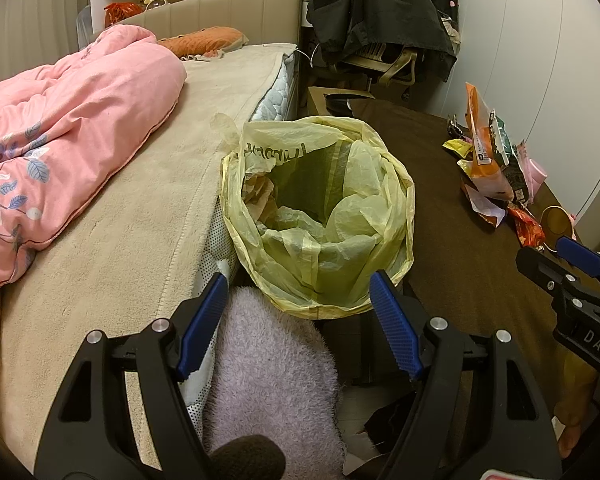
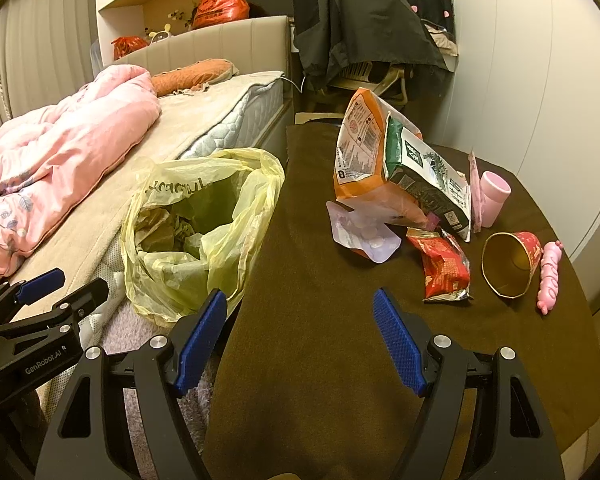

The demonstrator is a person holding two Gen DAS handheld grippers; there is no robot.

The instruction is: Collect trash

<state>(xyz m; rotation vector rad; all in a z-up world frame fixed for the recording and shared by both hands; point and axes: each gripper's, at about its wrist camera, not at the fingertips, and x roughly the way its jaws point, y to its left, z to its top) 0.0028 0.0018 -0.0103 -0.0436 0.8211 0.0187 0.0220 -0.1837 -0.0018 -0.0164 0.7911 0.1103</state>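
Jaws of both grippers gape wide, empty; yellow bin bag point(image 1: 320, 216) holds crumpled paper point(image 2: 168, 220).

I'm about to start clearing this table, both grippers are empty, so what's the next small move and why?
Probably ease the right hand-held gripper forward to the red snack wrapper: it lies nearest its open fingers, flat on the brown table, and the yellow trash bag gapes open alongside.

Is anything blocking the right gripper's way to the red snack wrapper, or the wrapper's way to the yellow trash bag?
Nothing visible. Bare brown tablecloth lies between the open right gripper and the red snack wrapper, and between the wrapper and the open-mouthed yellow trash bag.
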